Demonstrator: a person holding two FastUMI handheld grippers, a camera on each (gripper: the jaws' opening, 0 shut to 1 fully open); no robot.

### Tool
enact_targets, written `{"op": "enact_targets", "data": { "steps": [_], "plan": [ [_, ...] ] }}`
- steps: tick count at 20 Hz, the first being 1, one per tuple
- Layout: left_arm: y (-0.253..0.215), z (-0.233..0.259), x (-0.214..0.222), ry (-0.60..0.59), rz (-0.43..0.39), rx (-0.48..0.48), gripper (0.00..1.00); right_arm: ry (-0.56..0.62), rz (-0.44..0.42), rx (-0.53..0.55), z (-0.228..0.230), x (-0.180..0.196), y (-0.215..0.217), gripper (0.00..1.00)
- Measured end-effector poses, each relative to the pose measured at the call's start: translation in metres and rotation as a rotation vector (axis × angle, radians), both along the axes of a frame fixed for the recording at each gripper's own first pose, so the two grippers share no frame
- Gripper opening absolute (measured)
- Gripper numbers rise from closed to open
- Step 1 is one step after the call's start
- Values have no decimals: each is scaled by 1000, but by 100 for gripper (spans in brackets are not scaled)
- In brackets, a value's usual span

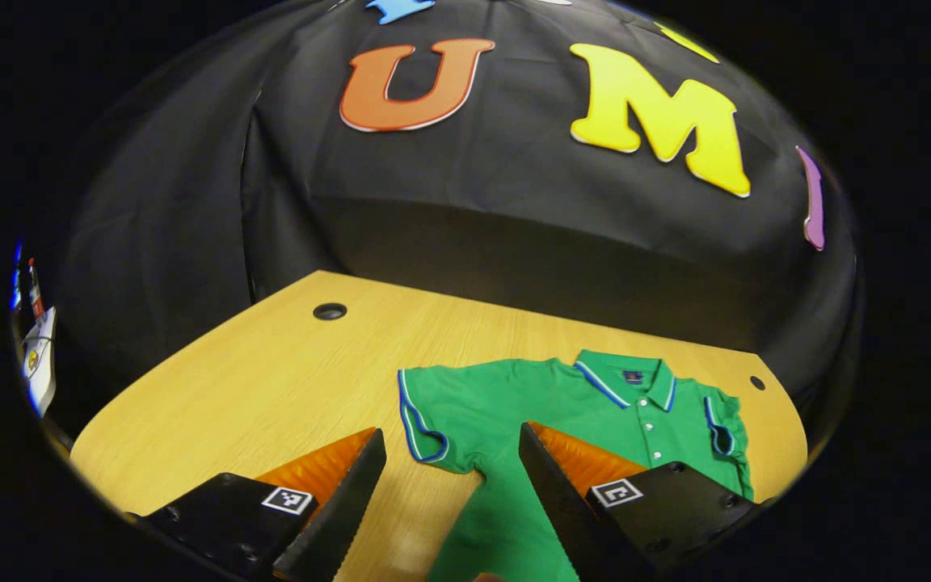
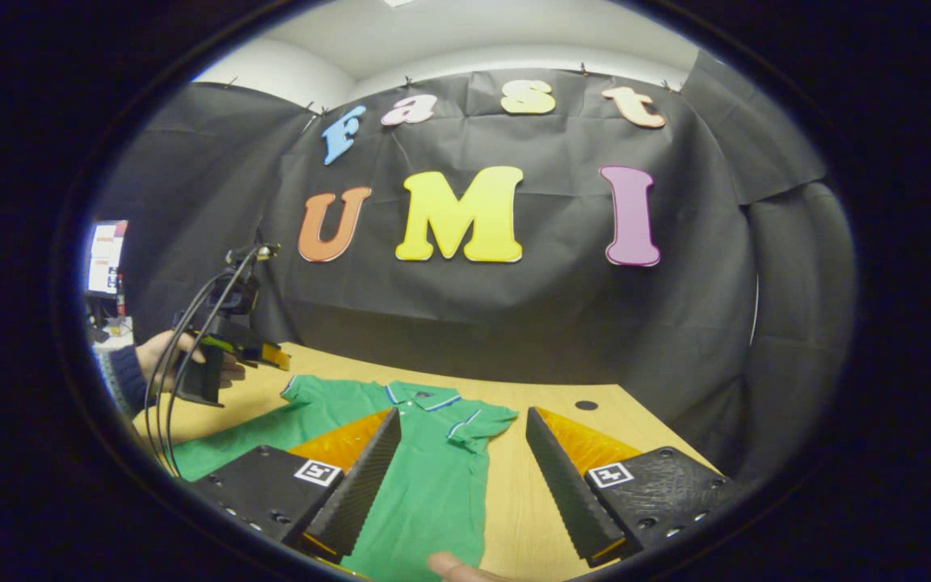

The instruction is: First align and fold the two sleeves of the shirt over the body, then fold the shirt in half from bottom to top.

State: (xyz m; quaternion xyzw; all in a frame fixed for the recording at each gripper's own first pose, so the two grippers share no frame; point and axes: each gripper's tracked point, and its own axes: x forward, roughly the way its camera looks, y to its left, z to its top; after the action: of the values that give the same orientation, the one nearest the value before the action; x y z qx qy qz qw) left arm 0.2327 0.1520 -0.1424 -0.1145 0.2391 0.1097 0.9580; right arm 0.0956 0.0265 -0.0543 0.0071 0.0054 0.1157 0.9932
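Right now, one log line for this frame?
stage: pre-fold | green polo shirt: flat on table, sleeves unfolded | left gripper: open above shirt | right gripper: open above shirt

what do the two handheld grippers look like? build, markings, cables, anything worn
Each gripper, left and right, has two long wedge-shaped fingers with serrated inner edges, on chunky black textured blocks with screws and a small square black-and-white marker tag. In the right gripper view the left gripper trails looping black cables, held by a hand in a dark knit cuff.

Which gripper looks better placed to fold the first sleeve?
Probably left: the left gripper hangs open right before a sleeve. The right gripper frames the other sleeve from farther back.
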Motion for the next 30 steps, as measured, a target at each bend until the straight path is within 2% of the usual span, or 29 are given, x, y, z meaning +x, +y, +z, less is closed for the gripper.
{"op": "enact_targets", "data": {
  "steps": [4,8,11,12,14,17,18,19,20,22,25,30],
  "plan": [
    [6,-35,27,71,35,-112,100,22,30,49,-11,6,-6,97],
    [13,-40,52,75,49,-106,98,69,31,79,-30,19,-13,95],
    [23,-44,59,90,81,-76,87,86,37,76,-42,27,-14,95],
    [22,-48,60,101,95,-97,80,91,41,70,-46,28,-12,95],
    [18,-60,57,139,104,-152,70,100,46,66,-52,31,-11,95],
    [30,-63,66,124,112,-125,59,113,55,77,-58,33,-9,95],
    [32,-64,66,133,114,-124,28,117,55,75,-60,34,-9,94],
    [33,-65,66,136,118,-122,25,120,51,71,-62,36,-10,95],
    [34,-63,66,140,124,-107,16,118,45,71,-62,37,-13,95],
    [34,-60,63,162,121,-47,7,116,42,85,-62,37,-13,94],
    [20,-38,67,143,102,0,6,130,40,111,-63,40,-16,95],
    [-31,-10,74,112,6,49,6,144,32,127,-66,43,-20,93]
  ]
}}
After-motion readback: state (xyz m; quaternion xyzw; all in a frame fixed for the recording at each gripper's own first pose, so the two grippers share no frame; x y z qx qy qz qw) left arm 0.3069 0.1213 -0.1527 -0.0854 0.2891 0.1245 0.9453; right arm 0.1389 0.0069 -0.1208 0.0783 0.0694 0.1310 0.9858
